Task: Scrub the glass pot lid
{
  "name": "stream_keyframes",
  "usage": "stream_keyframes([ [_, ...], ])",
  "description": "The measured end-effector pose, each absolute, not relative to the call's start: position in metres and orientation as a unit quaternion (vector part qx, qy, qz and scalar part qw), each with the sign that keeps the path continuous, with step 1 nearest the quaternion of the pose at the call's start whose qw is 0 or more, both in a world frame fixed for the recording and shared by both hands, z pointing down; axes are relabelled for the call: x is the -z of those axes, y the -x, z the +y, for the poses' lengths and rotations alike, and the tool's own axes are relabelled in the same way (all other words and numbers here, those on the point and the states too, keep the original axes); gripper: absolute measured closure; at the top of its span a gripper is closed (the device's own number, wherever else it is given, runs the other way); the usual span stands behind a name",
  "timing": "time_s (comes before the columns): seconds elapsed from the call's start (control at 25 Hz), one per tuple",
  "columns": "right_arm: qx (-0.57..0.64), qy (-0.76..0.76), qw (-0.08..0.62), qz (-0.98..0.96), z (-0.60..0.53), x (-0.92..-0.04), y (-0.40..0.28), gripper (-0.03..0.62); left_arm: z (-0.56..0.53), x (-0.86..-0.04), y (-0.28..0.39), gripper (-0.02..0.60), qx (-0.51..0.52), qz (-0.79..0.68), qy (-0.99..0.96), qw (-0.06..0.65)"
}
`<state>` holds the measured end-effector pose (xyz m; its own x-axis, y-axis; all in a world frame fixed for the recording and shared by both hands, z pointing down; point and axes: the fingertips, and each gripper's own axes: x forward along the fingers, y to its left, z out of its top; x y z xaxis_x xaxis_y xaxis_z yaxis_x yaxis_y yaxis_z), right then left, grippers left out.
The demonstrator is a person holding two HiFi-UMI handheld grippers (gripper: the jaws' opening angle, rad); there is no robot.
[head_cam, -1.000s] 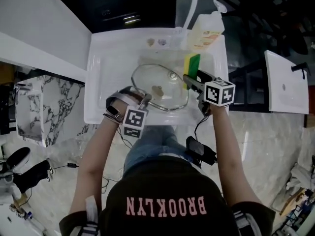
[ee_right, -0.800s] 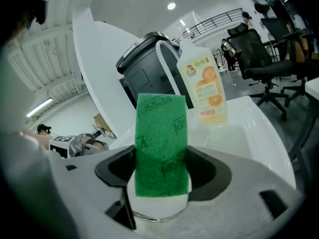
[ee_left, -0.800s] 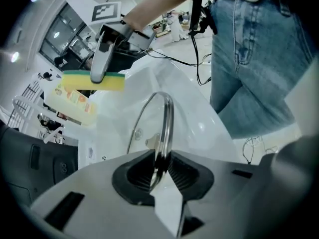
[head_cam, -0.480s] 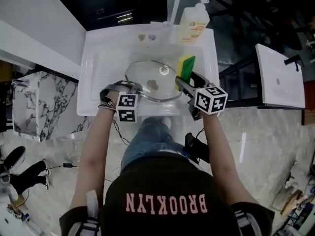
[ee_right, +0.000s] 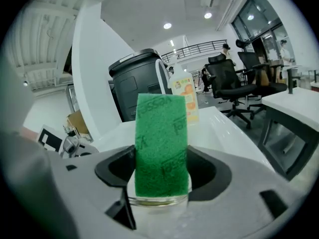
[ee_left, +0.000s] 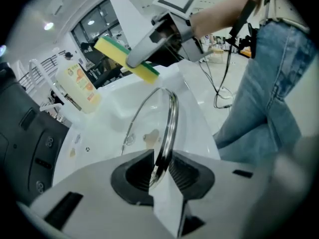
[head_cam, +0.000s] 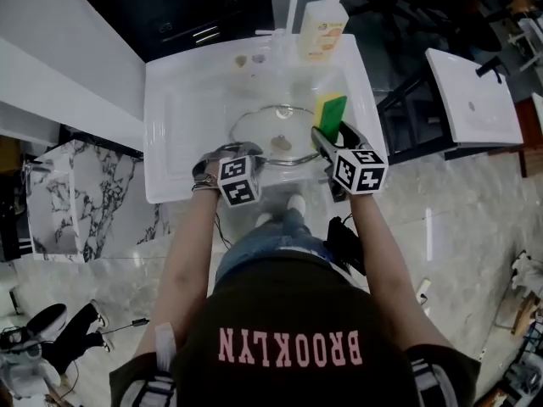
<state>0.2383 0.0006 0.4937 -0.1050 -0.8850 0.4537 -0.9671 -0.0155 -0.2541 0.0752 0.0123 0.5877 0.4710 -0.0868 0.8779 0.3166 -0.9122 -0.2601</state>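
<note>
So on the left side, the left hand-held gripper (head_cam: 252, 158) is clamped tight on the metal rim of the glass pot lid (head_cam: 284, 134), grabbing it at roughly the lid's 7 o'clock edge. Its own camera shows the rim pinched right between the two dark jaw pads (ee_left: 133, 171). The lid sits in the middle of the white sink (head_cam: 170, 117), propped up on a tilt rather than lying flat, and there's a brownish smudge (head_cam: 277, 145) on the glass. Over at the lid's 3 o'clock edge is the right hand-held gripper (head_cam: 326, 137), closed on a sponge (head_cam: 330, 113) that's yellow with a green scrub face. The sponge stands upright between the jaws, with the green side facing that gripper's camera. It's close to the lid, but whether it's actually touching the glass can't be made out. A soap bottle (head_cam: 320, 25) stands on the sink's rim at about 1 o'clock, just beside the tap (head_cam: 293, 7).
</note>
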Motion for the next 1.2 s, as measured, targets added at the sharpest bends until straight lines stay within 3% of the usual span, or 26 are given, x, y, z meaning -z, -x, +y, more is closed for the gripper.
stream_keyframes([
  [0.44,-0.259,-0.731,0.077,-0.626,0.077,-0.504,-0.214,0.299,0.015,-0.578,-0.078,0.491,0.431,-0.016,0.889,0.152],
  [1.2,-0.23,-0.771,0.122,-0.582,0.128,-0.496,-0.24,0.299,0.018,-0.574,-0.078,0.476,0.41,0.003,0.905,0.112],
])
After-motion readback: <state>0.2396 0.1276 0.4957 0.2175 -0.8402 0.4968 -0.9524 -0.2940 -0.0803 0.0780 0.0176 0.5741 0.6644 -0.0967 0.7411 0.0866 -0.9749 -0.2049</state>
